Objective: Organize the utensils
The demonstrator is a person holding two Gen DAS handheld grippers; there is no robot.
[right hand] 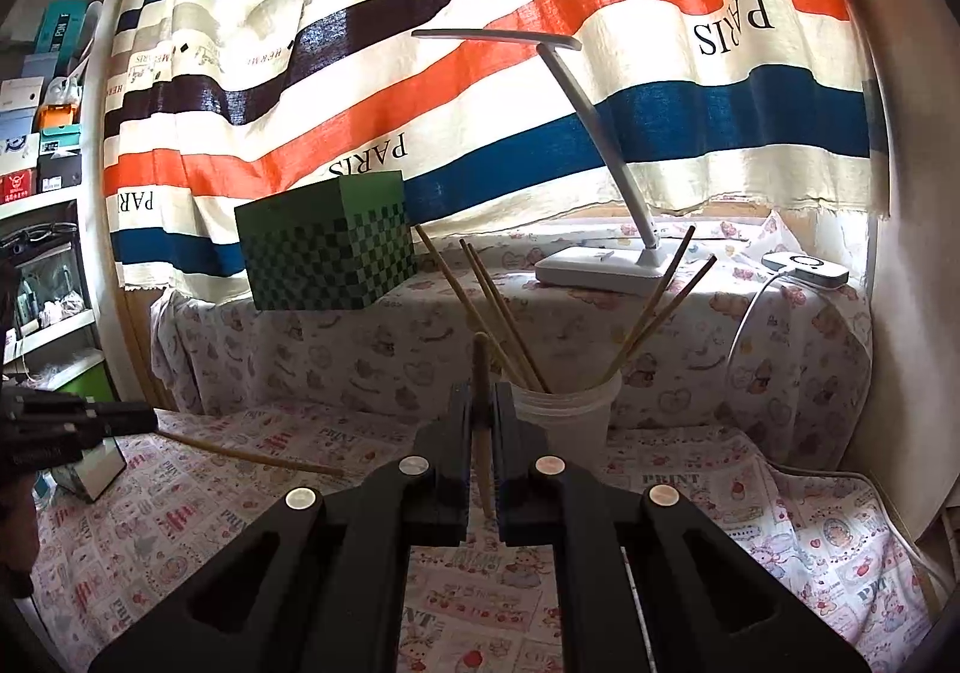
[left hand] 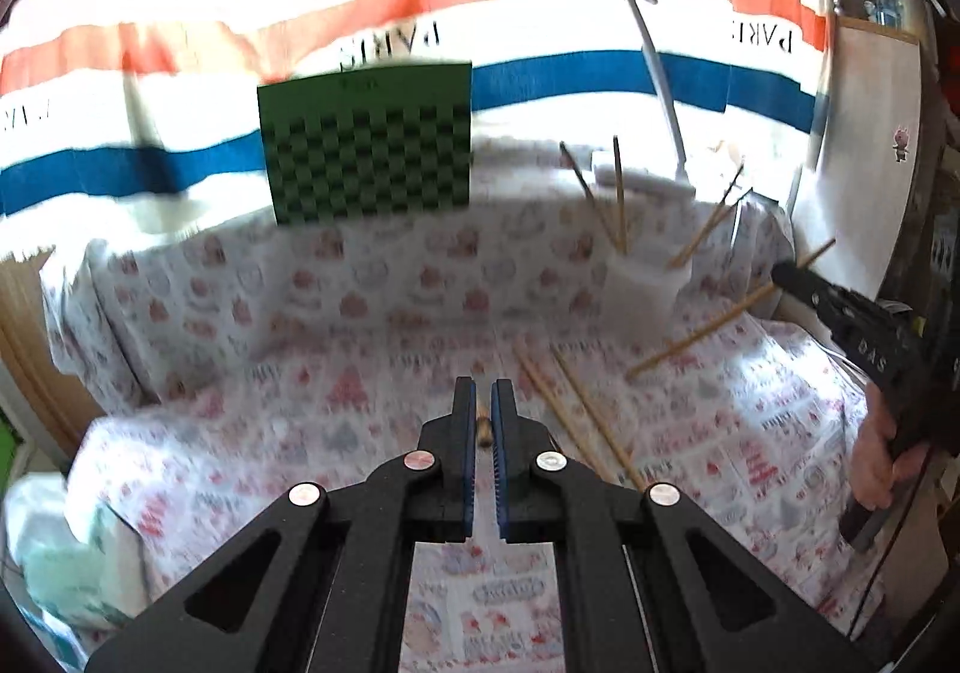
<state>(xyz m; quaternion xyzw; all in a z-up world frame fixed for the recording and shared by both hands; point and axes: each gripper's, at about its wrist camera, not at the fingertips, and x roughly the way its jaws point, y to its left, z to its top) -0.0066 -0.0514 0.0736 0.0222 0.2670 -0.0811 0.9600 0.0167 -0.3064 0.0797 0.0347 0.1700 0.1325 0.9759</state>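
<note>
My left gripper (left hand: 483, 388) is shut on a wooden chopstick (left hand: 483, 428), seen end-on between the blue pads. In the right wrist view that chopstick (right hand: 252, 454) sticks out level from the left gripper (right hand: 150, 421). My right gripper (right hand: 480, 391) is shut on another chopstick (right hand: 480, 367) that stands nearly upright, just left of a white cup (right hand: 564, 421). Several chopsticks lean in the cup (left hand: 648, 283). From the left wrist view the right gripper (left hand: 786, 274) carries its slanted chopstick (left hand: 720, 320) beside the cup. Two loose chopsticks (left hand: 576, 415) lie on the patterned cloth.
A green checkered box (right hand: 324, 247) stands on the raised ledge at the back. A white desk lamp (right hand: 600, 265) and a white device with a cable (right hand: 807, 268) sit to its right. A small framed panel (right hand: 96, 469) leans at the left; shelves fill the far left.
</note>
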